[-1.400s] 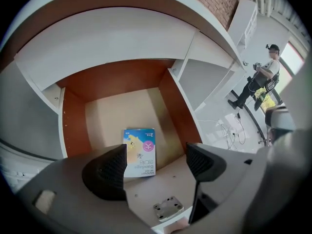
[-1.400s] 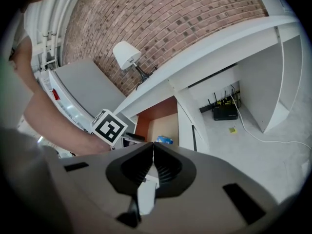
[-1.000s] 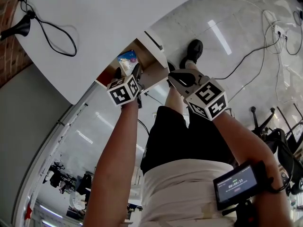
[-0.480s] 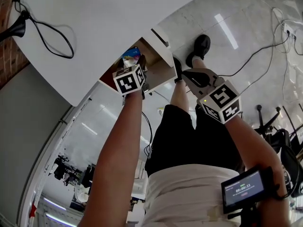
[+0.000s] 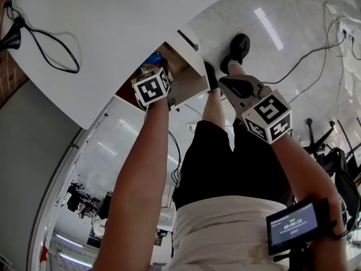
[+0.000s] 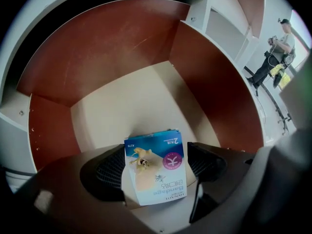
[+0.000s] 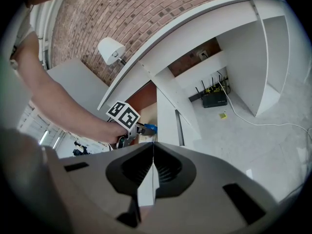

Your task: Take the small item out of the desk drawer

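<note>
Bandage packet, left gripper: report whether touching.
Cannot tell. Left gripper view: the bandage packet spans the left gripper's jaw gap; neither contact nor clearance shows plainly.

Brick wall (image 7: 146,13), white desk (image 5: 113,33), glossy marble floor (image 5: 304,16)

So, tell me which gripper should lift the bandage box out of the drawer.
Left. The left gripper reaches into the drawer, and its jaws are closed on the sides of the bandage box. The right gripper hangs outside the drawer, jaws together and empty.
</note>
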`<state>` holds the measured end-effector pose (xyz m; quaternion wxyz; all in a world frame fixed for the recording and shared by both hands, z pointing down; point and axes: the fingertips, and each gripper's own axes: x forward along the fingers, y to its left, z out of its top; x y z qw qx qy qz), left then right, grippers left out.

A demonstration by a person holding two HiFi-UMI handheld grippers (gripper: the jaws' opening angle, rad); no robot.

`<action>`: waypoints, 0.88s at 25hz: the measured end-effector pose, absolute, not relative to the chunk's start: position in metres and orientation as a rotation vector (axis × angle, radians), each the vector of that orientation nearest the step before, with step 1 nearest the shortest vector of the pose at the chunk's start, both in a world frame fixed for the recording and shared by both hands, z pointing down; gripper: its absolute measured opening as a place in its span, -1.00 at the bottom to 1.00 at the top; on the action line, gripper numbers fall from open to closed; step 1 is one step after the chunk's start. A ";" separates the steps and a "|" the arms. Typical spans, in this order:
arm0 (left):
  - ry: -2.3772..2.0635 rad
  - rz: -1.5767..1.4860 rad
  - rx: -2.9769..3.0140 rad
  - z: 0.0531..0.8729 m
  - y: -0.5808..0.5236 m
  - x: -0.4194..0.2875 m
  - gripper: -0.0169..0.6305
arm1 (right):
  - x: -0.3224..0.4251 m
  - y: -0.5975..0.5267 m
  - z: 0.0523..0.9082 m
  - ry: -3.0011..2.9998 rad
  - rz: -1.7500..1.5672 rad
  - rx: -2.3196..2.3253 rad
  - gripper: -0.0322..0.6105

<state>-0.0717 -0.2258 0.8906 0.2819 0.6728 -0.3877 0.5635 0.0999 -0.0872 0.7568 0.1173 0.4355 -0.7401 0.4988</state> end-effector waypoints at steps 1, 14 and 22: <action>-1.046 1.517 1.793 0.892 -0.226 -0.072 0.22 | 0.101 -0.088 0.757 -2.162 1.464 1.279 -0.88; -1.069 1.559 1.736 0.898 -0.227 -0.077 0.22 | 0.102 -0.088 0.758 -2.153 1.475 1.272 -0.88; -1.039 1.543 1.774 0.889 -0.222 -0.076 0.22 | 0.092 -0.089 0.756 -2.167 1.470 1.242 -0.88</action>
